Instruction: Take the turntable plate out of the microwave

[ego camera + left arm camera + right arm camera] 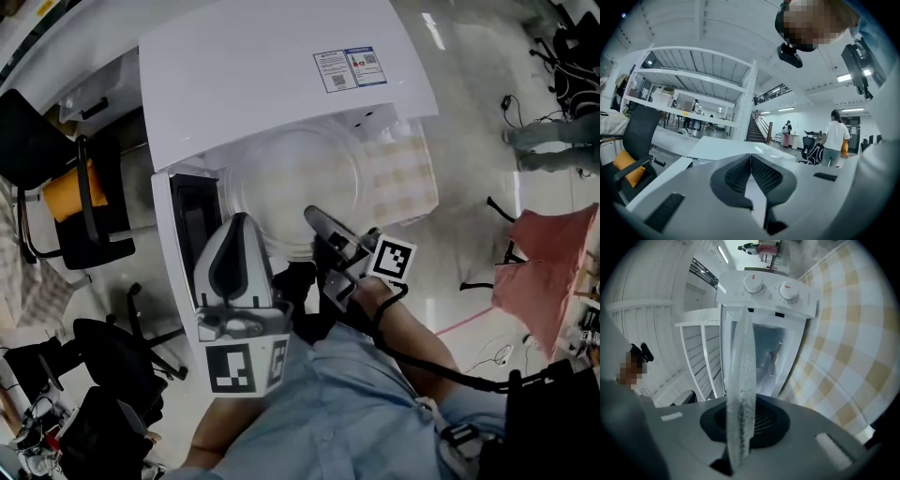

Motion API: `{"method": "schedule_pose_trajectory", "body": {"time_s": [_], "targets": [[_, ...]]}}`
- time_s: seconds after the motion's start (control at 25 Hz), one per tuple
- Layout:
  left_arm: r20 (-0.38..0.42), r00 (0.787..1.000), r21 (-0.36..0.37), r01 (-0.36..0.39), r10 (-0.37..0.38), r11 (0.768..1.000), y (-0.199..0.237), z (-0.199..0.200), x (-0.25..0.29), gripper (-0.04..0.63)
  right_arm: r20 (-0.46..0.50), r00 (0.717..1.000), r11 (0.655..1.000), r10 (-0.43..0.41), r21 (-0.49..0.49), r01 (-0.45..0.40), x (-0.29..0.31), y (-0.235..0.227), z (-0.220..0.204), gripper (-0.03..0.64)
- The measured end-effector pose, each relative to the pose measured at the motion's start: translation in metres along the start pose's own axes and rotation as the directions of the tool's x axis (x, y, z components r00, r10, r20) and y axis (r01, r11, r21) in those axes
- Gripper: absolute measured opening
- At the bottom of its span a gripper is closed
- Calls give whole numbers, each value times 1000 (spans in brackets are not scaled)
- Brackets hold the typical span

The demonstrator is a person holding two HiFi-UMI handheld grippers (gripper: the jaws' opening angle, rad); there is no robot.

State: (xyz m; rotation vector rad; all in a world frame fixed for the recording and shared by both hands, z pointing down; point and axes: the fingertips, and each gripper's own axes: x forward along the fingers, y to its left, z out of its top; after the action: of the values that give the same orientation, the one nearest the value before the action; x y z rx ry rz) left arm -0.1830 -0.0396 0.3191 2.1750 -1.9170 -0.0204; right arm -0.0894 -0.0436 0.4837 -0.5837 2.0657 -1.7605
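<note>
The clear glass turntable plate (291,178) is outside the white microwave (272,66), held flat in front of its open cavity. My right gripper (316,220) is shut on the plate's near rim. In the right gripper view the plate (740,376) runs edge-on between the jaws of the right gripper (739,425), with the microwave's two knobs (771,287) behind it. My left gripper (240,225) hovers left of the plate, by the open door (192,220). In its own view the left gripper (750,158) is shut on nothing, its pads meeting at the tips.
The microwave stands on a yellow checked cloth (405,173), which fills the right side of the right gripper view as the cloth (843,343). Black office chairs (89,225) and an orange cushion (66,192) stand at the left. People stand far off in the left gripper view.
</note>
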Motion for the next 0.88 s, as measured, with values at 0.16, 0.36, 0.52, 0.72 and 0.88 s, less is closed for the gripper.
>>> {"method": "schedule_pose_trajectory", "body": {"time_s": [0.16, 0.36, 0.52, 0.72, 0.88], "targets": [[12, 1000, 14, -2, 2, 1000, -1, 13, -3, 8, -31, 1000, 1000, -2, 2, 2, -16, 16, -10, 26], [39, 999, 27, 3, -4, 1000, -3, 27, -3, 8, -39, 999, 1000, 29, 1, -29, -27, 44, -15, 26], [57, 998, 27, 10, -11, 1000, -8, 41, -3, 9, -52, 998, 999, 41, -27, -42, -32, 66, -11, 26], [98, 994, 31, 39, -42, 999, -23, 66, -2, 8, -48, 997, 997, 60, -40, -62, -38, 89, -4, 26], [138, 988, 42, 58, -63, 997, -32, 85, 0, 8, -44, 996, 995, 76, -53, -79, -35, 101, 4, 26]]}}
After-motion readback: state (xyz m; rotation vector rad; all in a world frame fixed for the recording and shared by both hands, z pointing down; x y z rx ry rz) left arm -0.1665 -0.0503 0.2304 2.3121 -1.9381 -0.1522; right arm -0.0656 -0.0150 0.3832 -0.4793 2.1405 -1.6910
